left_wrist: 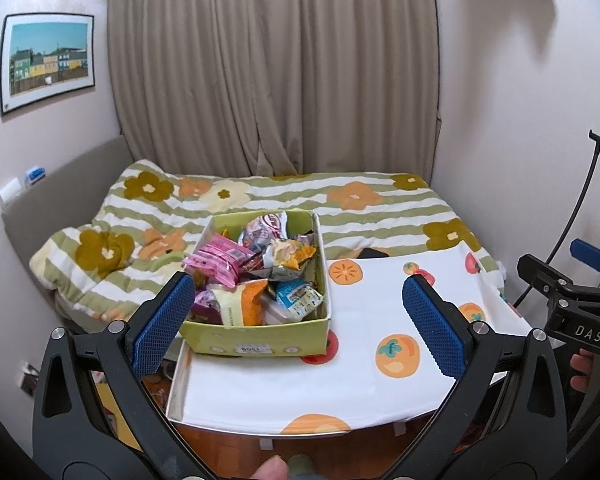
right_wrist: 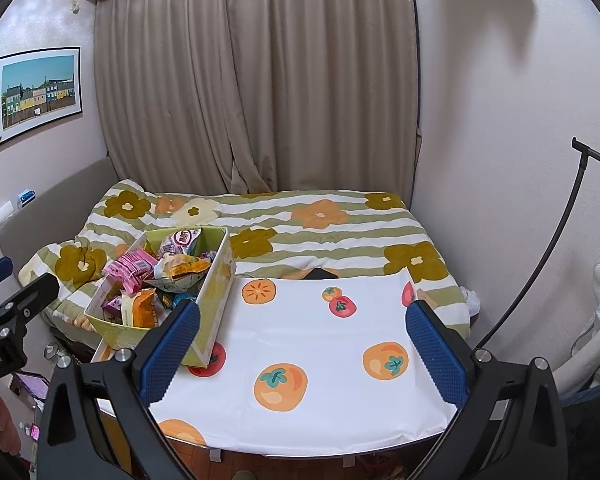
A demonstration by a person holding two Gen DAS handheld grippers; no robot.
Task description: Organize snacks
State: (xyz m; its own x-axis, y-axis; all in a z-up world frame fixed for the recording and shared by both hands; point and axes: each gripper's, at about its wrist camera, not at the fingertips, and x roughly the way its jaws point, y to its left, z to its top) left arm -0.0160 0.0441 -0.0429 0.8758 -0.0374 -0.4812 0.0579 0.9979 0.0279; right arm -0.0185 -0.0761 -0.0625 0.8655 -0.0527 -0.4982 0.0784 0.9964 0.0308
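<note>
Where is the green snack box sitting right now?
The green snack box sits on the left part of the fruit-print table, at its far left corner next to the flowered bedspread; in the right wrist view it appears at left.

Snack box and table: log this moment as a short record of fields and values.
container: green box, open top, on the left part of the table
contents: mixed snack packets piled loosely, including a pink packet
table cover: white cloth with fruit print, no snacks on it
left gripper: open, holding nothing
right gripper: open, holding nothing
behind table: bed with flowered striped blanket
</note>
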